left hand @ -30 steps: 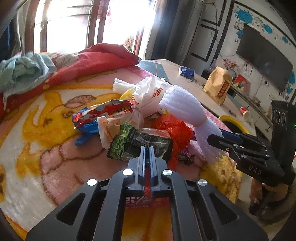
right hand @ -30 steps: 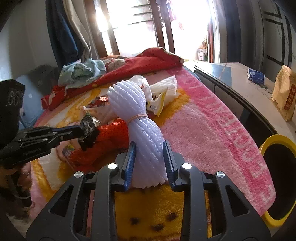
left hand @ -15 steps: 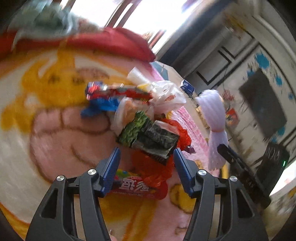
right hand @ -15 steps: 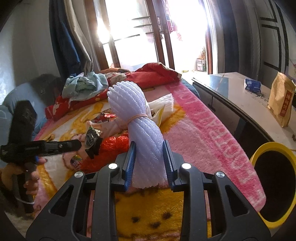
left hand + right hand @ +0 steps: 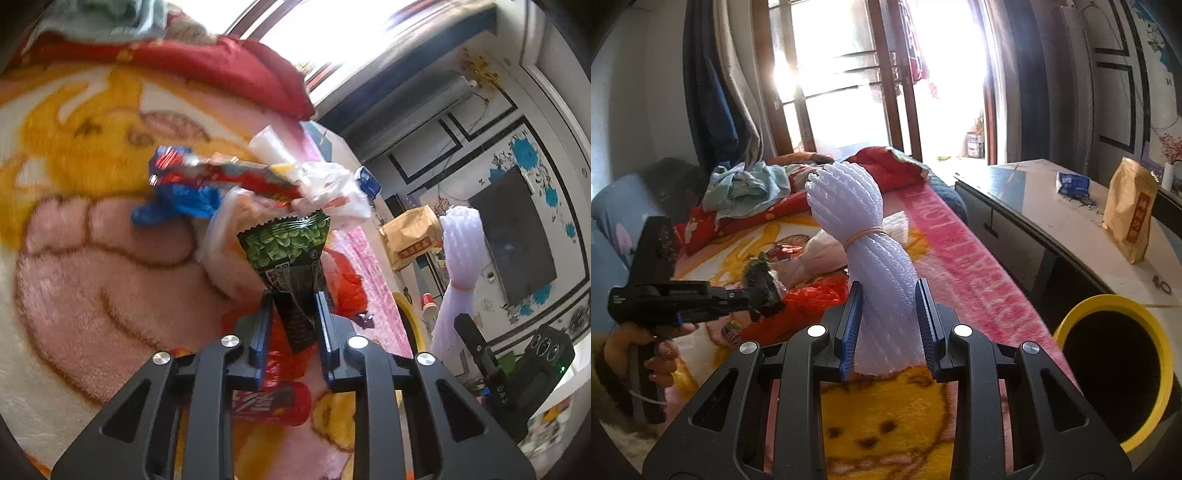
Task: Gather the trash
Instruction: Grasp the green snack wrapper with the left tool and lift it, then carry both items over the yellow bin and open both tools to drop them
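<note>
My left gripper [image 5: 293, 317] is shut on a green and black snack packet [image 5: 290, 254] and holds it above the bed; it also shows in the right wrist view [image 5: 759, 284]. My right gripper [image 5: 888, 306] is shut on a white foam net bundle [image 5: 864, 236] tied with a rubber band, seen in the left wrist view too [image 5: 460, 258]. A pile of trash lies on the blanket: a red and blue wrapper [image 5: 207, 177], a white plastic bag [image 5: 328, 192], an orange-red bag [image 5: 345, 284] and a red packet [image 5: 273, 402].
A yellow-rimmed black bin [image 5: 1115, 369] stands at the right beside the bed. A long desk [image 5: 1045, 206] holds a brown paper bag [image 5: 1130, 214] and a blue packet [image 5: 1073, 182]. Red bedding and clothes [image 5: 746, 188] lie at the bed's far end.
My left gripper opened, then closed on the green snack packet and lifted it off the pile. My right gripper has risen with the foam bundle, and the yellow bin is closer.
</note>
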The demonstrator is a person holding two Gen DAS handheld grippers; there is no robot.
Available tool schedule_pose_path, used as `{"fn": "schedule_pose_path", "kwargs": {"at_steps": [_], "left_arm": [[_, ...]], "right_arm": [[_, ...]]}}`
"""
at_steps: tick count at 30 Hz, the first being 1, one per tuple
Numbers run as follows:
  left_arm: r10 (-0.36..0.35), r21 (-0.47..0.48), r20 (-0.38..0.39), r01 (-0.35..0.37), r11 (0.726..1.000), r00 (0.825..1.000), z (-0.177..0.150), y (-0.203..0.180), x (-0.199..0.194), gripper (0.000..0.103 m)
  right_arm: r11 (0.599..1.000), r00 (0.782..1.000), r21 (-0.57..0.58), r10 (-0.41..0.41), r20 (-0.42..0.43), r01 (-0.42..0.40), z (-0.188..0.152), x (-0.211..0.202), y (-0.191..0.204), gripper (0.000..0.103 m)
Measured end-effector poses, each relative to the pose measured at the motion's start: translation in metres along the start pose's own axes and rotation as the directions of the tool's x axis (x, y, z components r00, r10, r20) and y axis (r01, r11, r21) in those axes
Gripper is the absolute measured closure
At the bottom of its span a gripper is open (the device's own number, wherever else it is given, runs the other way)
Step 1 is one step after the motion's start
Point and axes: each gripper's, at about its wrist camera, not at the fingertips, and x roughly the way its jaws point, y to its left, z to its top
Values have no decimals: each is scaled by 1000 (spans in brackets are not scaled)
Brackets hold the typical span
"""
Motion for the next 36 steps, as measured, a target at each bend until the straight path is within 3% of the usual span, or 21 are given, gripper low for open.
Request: {"fn": "schedule_pose_path", "kwargs": {"at_steps": [7, 15, 26, 36], "left_arm": [[-2, 105, 57, -4, 994, 998, 9, -37, -16, 85], [-25, 244, 79, 5, 970, 997, 17, -85, -18, 86], [-80, 374, 10, 71, 925, 997, -1, -131, 15, 86], [-114, 464, -62, 130, 876, 992, -20, -174, 52, 86]], "right_arm": [[999, 999, 29, -44, 10, 43, 2, -9, -17, 80], [990, 993, 85, -116, 23, 114, 4, -22, -43, 80], [950, 966, 191, -257, 30, 247, -1, -47, -95, 80], [871, 921, 316, -388, -26, 376, -14, -68, -156, 80]]}}
